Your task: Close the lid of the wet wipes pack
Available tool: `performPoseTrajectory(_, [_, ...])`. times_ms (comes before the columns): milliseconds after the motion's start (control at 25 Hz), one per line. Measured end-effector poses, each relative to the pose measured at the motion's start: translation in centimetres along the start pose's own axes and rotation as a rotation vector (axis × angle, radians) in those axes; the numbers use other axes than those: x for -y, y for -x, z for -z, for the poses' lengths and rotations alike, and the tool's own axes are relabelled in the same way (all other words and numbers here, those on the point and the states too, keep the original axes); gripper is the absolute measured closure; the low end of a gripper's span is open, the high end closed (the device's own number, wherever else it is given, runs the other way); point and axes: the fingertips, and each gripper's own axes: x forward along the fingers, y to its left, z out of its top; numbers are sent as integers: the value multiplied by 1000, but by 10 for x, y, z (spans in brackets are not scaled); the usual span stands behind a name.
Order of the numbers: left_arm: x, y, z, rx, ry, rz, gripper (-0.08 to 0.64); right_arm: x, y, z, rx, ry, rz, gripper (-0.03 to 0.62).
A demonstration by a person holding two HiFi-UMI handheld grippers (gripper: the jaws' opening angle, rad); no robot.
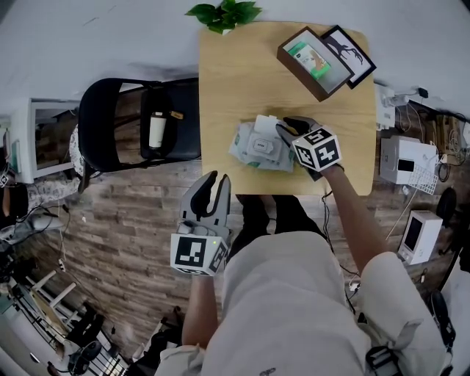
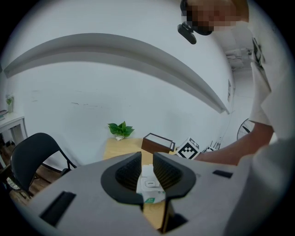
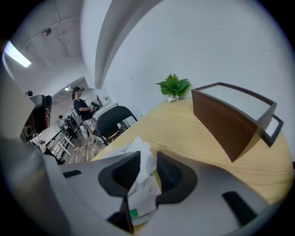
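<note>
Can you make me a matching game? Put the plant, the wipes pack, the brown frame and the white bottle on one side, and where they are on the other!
1 plant
2 wet wipes pack
3 brown frame
4 white bottle

A on the black chair
B far right corner of the table
C far left corner of the table
D middle of the table, near its front edge

Pairs: 1-C, 2-D, 3-B, 4-A

A square light-wood table (image 1: 220,88) is set against a plain white wall (image 2: 83,97). A black round-backed chair (image 1: 110,125) is placed just beside it on a brown wood-plank floor (image 1: 125,213). A ceiling strip light (image 3: 16,54) is lit.
</note>
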Motion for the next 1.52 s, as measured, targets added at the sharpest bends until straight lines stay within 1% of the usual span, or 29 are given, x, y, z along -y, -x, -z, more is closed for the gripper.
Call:
performPoseTrajectory(120, [0,5,0,4,-8,11,486,-5,5,0,5,6,6,494])
performPoseTrajectory(800, [-1,28,1,20,-37,57,485,-29,20,4,30,10,44,495])
performPoseTrajectory(1240, [-4,39,5,23,-52,86,486,-48,23,11,31,14,46,495])
performPoseTrajectory(1520, [-6,44,7,19,-63,101,486,-59,24,20,13,26,35,494])
